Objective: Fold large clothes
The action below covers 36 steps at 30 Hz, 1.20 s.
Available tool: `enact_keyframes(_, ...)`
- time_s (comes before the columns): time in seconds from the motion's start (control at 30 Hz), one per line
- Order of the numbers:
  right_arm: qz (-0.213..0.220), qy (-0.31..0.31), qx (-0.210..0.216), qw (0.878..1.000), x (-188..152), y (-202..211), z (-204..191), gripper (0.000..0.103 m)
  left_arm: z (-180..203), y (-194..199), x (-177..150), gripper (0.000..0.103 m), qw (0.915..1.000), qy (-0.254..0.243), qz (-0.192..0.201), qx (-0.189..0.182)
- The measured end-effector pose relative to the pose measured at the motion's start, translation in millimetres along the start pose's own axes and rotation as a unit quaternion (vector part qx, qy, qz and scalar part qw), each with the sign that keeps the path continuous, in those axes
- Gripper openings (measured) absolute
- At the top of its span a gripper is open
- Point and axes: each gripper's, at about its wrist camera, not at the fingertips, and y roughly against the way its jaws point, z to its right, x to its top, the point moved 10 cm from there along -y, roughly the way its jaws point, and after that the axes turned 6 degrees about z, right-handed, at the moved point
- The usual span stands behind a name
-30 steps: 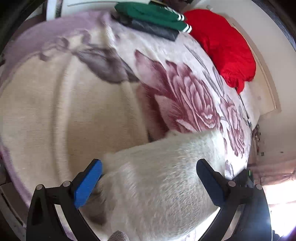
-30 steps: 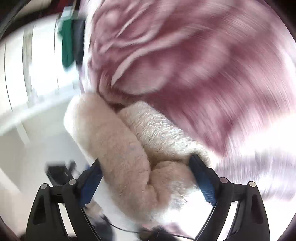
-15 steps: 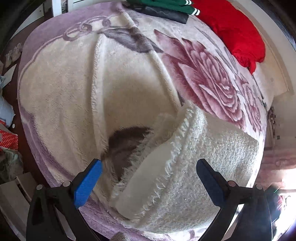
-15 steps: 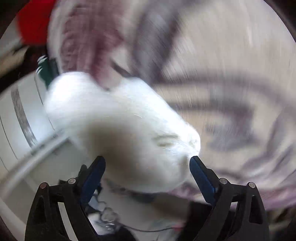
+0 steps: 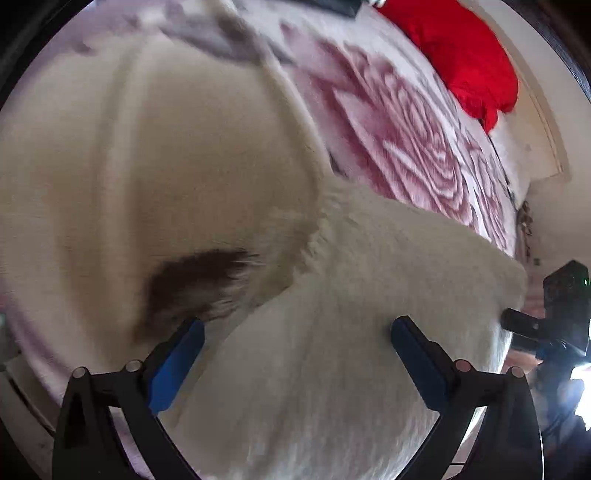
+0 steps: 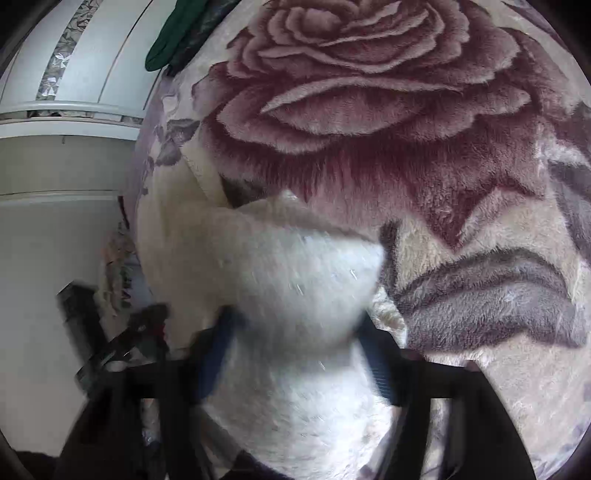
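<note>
A fluffy cream-white garment point(image 5: 369, 302) lies folded on the rose-patterned blanket point(image 5: 413, 147) of the bed. My left gripper point(image 5: 295, 354) is open, its blue pads standing wide on either side of the garment's near edge. In the right wrist view the same garment point(image 6: 295, 295) bulges up between the blurred blue pads of my right gripper point(image 6: 295, 354), whose fingers stand apart around the bulk. The right gripper's body also shows in the left wrist view point(image 5: 561, 317), at the garment's right end.
A red garment point(image 5: 465, 55) lies at the far side of the bed. Folded green and dark clothes point(image 6: 177, 33) sit at the bed's far end near a white wardrobe point(image 6: 74, 74). The blanket's cream part point(image 5: 147, 166) spreads to the left.
Both grippers have swung with the white garment. The left view has closed in on it. The right view has turned from the cream blanket area to the big rose, with the garment still between its fingers.
</note>
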Motion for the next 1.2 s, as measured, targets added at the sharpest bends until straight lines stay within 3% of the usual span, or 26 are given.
enact_keyframes(0.03, 0.002, -0.008, 0.007, 1.000, -1, -1, 2, 0.081, 5, -6, 1, 0.094, 0.9998, 0.000, -0.005, -0.020)
enact_keyframes(0.07, 0.006, -0.019, 0.012, 1.000, 1, -1, 7, 0.079, 10, -8, 3, 0.058, 0.9994, 0.000, 0.001, -0.035)
enact_keyframes(0.1, 0.015, -0.030, 0.019, 0.999, -6, -10, 10, 0.069, 18, -6, 4, 0.021, 0.9982, 0.000, 0.005, -0.060)
enact_keyframes(0.13, 0.029, -0.040, 0.025, 0.998, -7, -9, 10, 0.047, 20, 1, 6, 0.020, 0.9987, -0.010, 0.017, -0.047)
enact_keyframes(0.17, 0.039, -0.050, 0.038, 0.997, -5, -8, 9, 0.042, 21, 10, 9, 0.012, 0.9985, -0.025, 0.034, -0.035)
enact_keyframes(0.23, 0.066, -0.041, 0.083, 0.993, 4, -1, -16, 0.040, 17, 27, 8, 0.012, 0.9975, -0.036, 0.056, -0.026)
enact_keyframes(0.33, 0.086, 0.006, 0.108, 0.990, 16, -4, -44, 0.040, -7, 24, 1, 0.012, 0.9986, -0.015, 0.048, -0.015)
enact_keyframes(0.43, 0.064, 0.009, 0.035, 0.997, 31, -57, -16, 0.040, -28, 2, -7, 0.013, 0.9991, 0.025, 0.027, -0.022)
enact_keyframes(0.53, 0.013, -0.012, -0.011, 1.000, 32, -94, 7, 0.058, -25, 1, -4, 0.013, 0.9994, 0.023, 0.023, -0.015)
enact_keyframes(0.57, 0.017, -0.020, -0.013, 1.000, 35, -86, 4, 0.062, -22, 3, -3, 0.013, 0.9994, 0.020, 0.023, -0.015)
enact_keyframes(0.63, 0.044, -0.029, -0.017, 0.998, 36, -53, -6, 0.062, -22, 4, -4, 0.013, 0.9994, 0.021, 0.021, -0.015)
enact_keyframes(0.73, 0.131, 0.008, -0.046, 0.990, 22, 16, -20, 0.062, -28, 4, -9, 0.013, 0.9989, 0.036, 0.022, -0.020)
enact_keyframes(0.8, 0.148, 0.011, -0.024, 0.989, 2, 42, -30, 0.057, -32, 5, -11, 0.013, 0.9982, 0.049, 0.023, -0.025)
enact_keyframes(0.87, 0.122, -0.001, 0.029, 0.992, -20, 47, -41, 0.031, -33, 7, -12, 0.013, 0.9980, 0.051, 0.024, -0.026)
enact_keyframes(0.93, 0.072, -0.005, 0.046, 0.996, -43, 31, -45, 0.026, -32, 6, -12, 0.013, 0.9983, 0.047, 0.024, -0.024)
enact_keyframes(1.03, -0.007, 0.007, -0.034, 0.999, -68, -13, -16, 0.005, -32, 4, -13, 0.013, 0.9988, 0.040, 0.019, -0.023)
enact_keyframes(1.13, -0.069, -0.046, -0.058, 0.995, -78, -60, 15, 0.001, -33, -1, -19, 0.013, 0.9996, 0.025, 0.013, -0.010)
enact_keyframes(1.2, -0.098, -0.038, -0.073, 0.992, -75, -74, 12, 0.000, -38, -3, -21, 0.013, 0.9993, 0.032, 0.014, -0.012)
